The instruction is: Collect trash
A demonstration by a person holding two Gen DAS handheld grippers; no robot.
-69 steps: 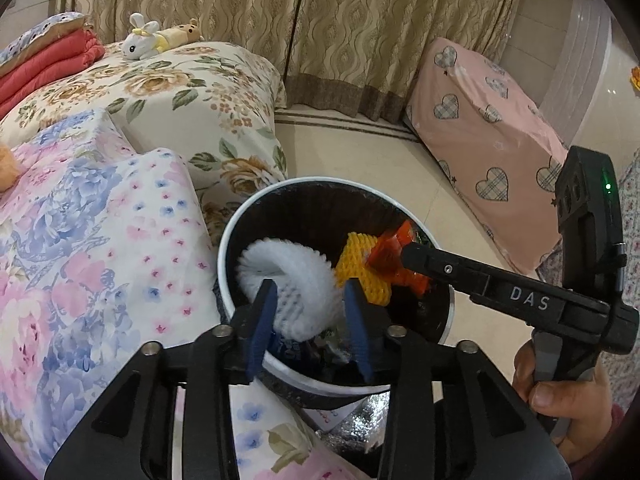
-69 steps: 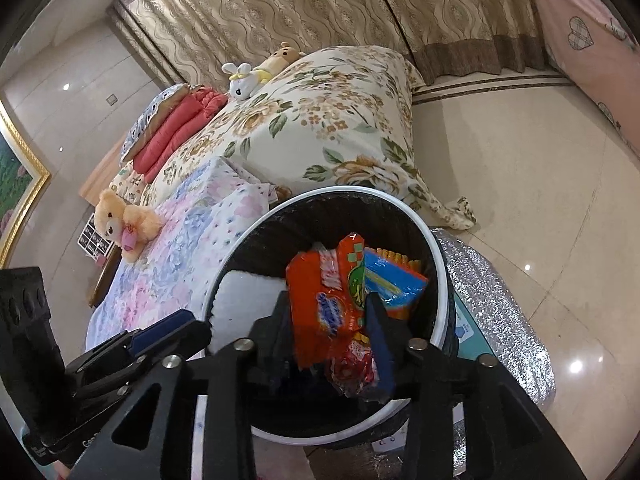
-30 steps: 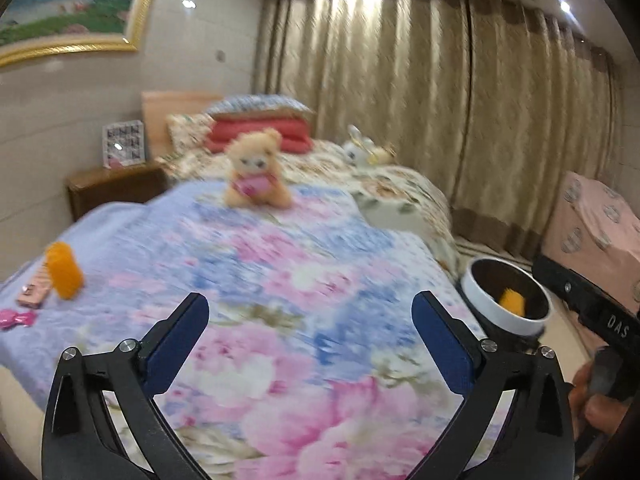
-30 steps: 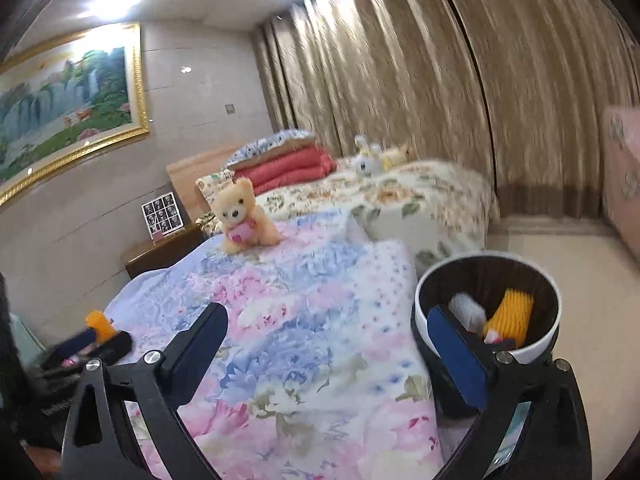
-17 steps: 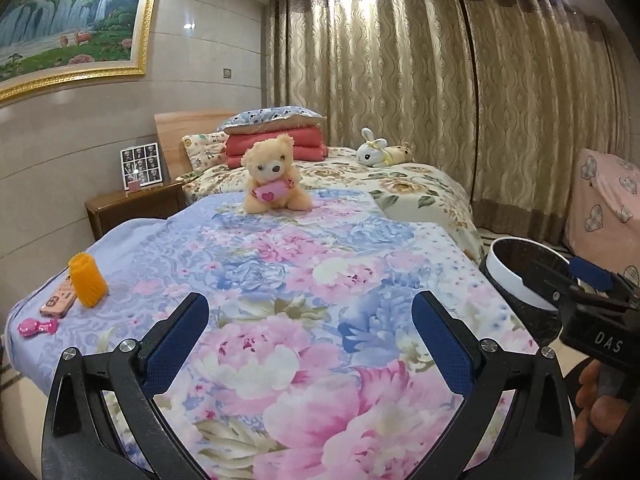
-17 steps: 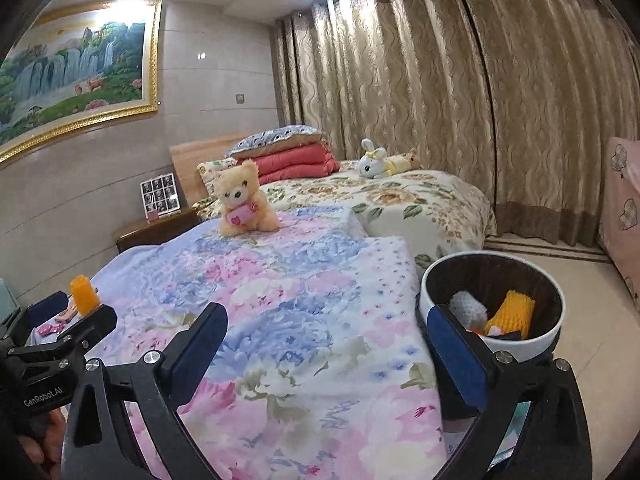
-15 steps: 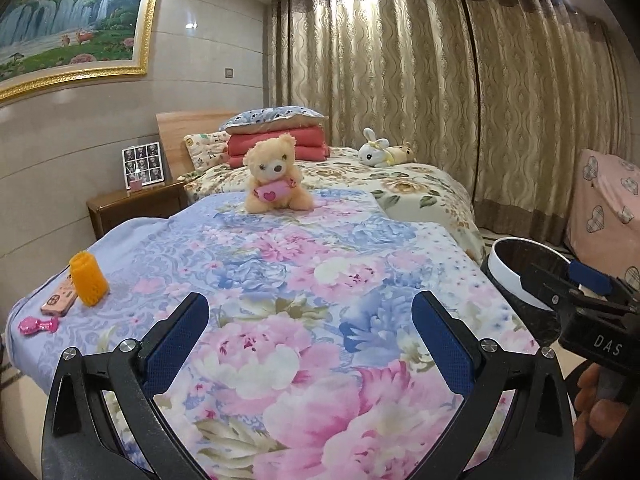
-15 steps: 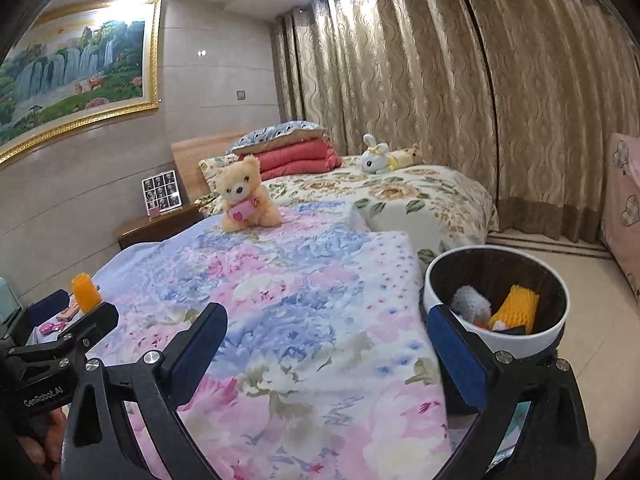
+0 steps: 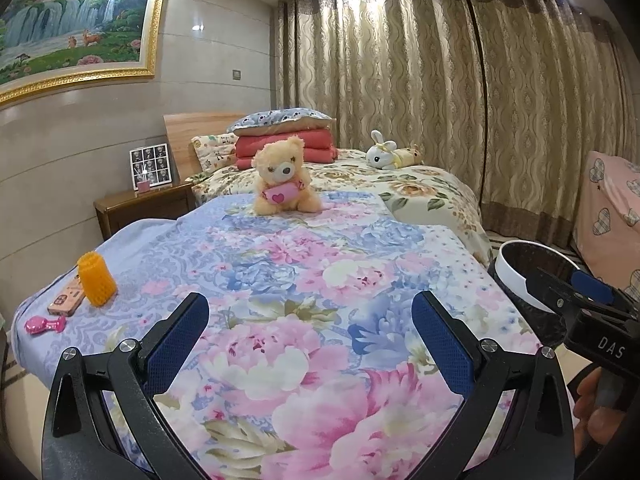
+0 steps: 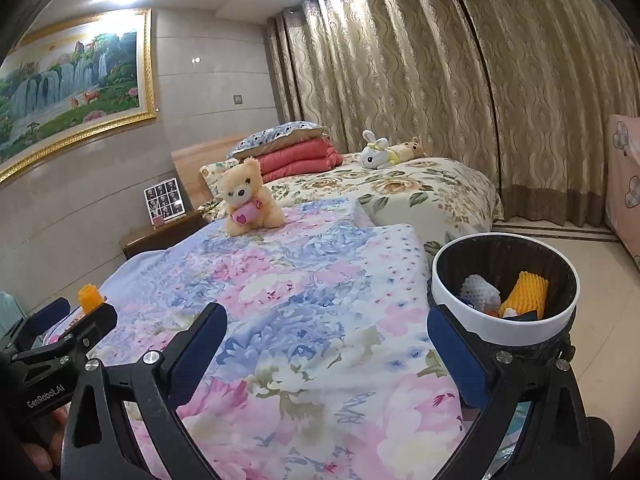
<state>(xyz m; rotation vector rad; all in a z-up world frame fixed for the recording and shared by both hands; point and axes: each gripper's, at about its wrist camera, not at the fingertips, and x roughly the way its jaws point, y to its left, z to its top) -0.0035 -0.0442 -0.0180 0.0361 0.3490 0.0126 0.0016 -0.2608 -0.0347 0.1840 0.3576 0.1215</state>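
The white-rimmed trash bin (image 10: 504, 324) stands on the floor at the bed's right side, with white foam net (image 10: 478, 289), yellow foam net (image 10: 526, 292) and wrappers inside; its rim also shows in the left wrist view (image 9: 516, 276). An orange foam net (image 9: 97, 278) stands upright at the bed's left edge, also visible in the right wrist view (image 10: 89, 295). My left gripper (image 9: 310, 340) is open and empty above the floral bedspread. My right gripper (image 10: 326, 350) is open and empty, beside the bin.
A floral bedspread (image 9: 320, 280) covers the bed. A teddy bear (image 9: 282, 178) sits mid-bed, a plush rabbit (image 9: 384, 156) farther back. A phone-like case (image 9: 66, 300) and a pink item (image 9: 42, 325) lie by the orange net. A nightstand (image 9: 140, 206) stands left, curtains behind.
Both grippers let go of the trash over the bin, opened and pulled back above the bed. Over the last half second the views have barely shifted.
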